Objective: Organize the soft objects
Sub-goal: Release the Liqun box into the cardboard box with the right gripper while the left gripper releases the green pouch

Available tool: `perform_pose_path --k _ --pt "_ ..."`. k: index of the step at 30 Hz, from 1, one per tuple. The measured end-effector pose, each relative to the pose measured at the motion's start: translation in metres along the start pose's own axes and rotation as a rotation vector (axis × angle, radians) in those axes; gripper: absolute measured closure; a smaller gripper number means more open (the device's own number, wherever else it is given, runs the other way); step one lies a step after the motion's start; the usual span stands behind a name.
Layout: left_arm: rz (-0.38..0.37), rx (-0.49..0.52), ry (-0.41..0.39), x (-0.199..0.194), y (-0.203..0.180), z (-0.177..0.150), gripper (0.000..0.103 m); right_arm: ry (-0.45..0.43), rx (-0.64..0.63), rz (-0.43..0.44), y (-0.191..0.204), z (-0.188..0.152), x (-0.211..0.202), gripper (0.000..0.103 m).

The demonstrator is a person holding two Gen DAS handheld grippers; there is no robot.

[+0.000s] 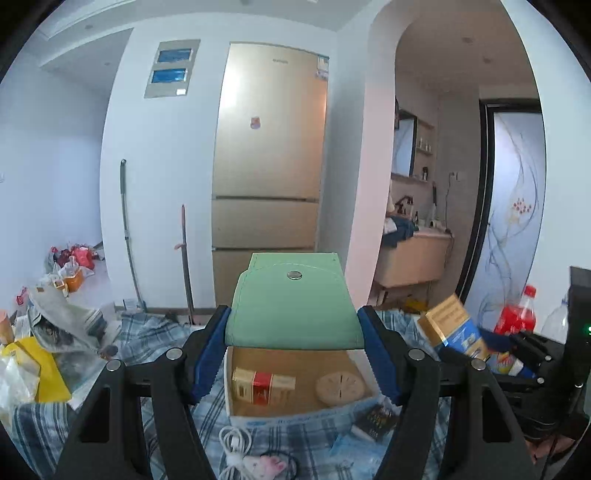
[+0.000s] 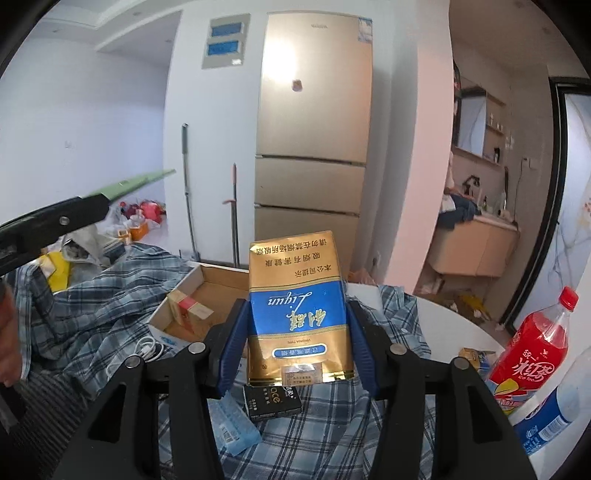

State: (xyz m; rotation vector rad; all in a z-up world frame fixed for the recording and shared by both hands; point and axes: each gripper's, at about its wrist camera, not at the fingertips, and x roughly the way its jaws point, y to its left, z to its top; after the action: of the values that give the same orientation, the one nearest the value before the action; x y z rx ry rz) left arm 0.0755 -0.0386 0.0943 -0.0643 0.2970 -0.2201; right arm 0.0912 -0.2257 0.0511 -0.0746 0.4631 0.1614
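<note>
left hand-held gripper (image 1: 293,350) clamps green pouch (image 1: 293,306) (above box (image 1: 295,410)); right hand-held gripper (image 2: 297,347) clamps packet (image 2: 297,310).

Straight ahead of my left claw I see a tall gold fridge (image 1: 267,162) set into a white wall (image 1: 162,184), with two blue-fronted panels (image 1: 170,66) high up to its left and a mop (image 1: 127,229) and a dark pole (image 1: 185,254) leaning below them. To the right, an arched opening (image 1: 380,110) leads to a washroom with a beige vanity (image 1: 413,258), a mirror (image 1: 404,144) and small shelves. Beside it stands a frosted glass door (image 1: 517,206) in a black frame, and daylight falls evenly on the pale ceiling (image 1: 184,14).
</note>
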Motion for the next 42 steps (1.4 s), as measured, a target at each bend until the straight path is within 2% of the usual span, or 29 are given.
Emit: perform_pose_path --k 2,5,10,13,15,18,20,23,24,26,31,37,42 --pt "-0.006 0.008 -0.002 0.007 -0.001 0.008 0.032 0.011 0.032 0.023 -0.003 0.012 0.005 0.052" --pt "0.010 0.075 -0.033 0.020 -0.009 0.020 0.032 -0.011 0.076 0.036 -0.004 0.033 0.012 0.052" --pt "0.014 0.045 -0.040 0.044 -0.004 0.042 0.032 -0.021 0.181 0.044 -0.011 0.077 0.033 0.052" --pt "0.039 0.069 -0.045 0.058 -0.005 0.049 0.032 -0.035 0.157 0.044 -0.007 0.094 0.047 0.052" --pt "0.045 0.065 -0.015 0.075 -0.003 0.051 0.032 -0.038 0.164 0.043 -0.006 0.095 0.058 0.052" --pt "0.048 0.038 0.044 0.103 0.003 0.046 0.032 -0.004 0.205 0.064 -0.010 0.085 0.081 0.052" --pt "0.065 0.036 0.086 0.123 0.006 0.037 0.032 0.025 0.189 0.057 -0.009 0.076 0.098 0.052" --pt "0.079 0.025 0.164 0.152 0.013 0.017 0.032 0.148 0.115 0.117 -0.001 0.060 0.135 0.052" --pt "0.080 0.019 0.189 0.161 0.016 0.010 0.032 0.190 0.115 0.113 0.001 0.053 0.147 0.052" --pt "0.077 0.008 0.245 0.179 0.022 -0.004 0.032 0.224 0.133 0.086 0.000 0.042 0.163 0.052" --pt "0.099 0.013 0.315 0.202 0.033 -0.028 0.032 0.321 0.115 0.104 0.003 0.018 0.195 0.052" --pt "0.115 0.009 0.386 0.221 0.049 -0.049 0.032 0.391 0.125 0.110 0.002 -0.003 0.218 0.052" --pt "0.108 -0.001 0.451 0.234 0.054 -0.062 0.032 0.403 0.123 0.117 0.002 -0.009 0.227 0.052"
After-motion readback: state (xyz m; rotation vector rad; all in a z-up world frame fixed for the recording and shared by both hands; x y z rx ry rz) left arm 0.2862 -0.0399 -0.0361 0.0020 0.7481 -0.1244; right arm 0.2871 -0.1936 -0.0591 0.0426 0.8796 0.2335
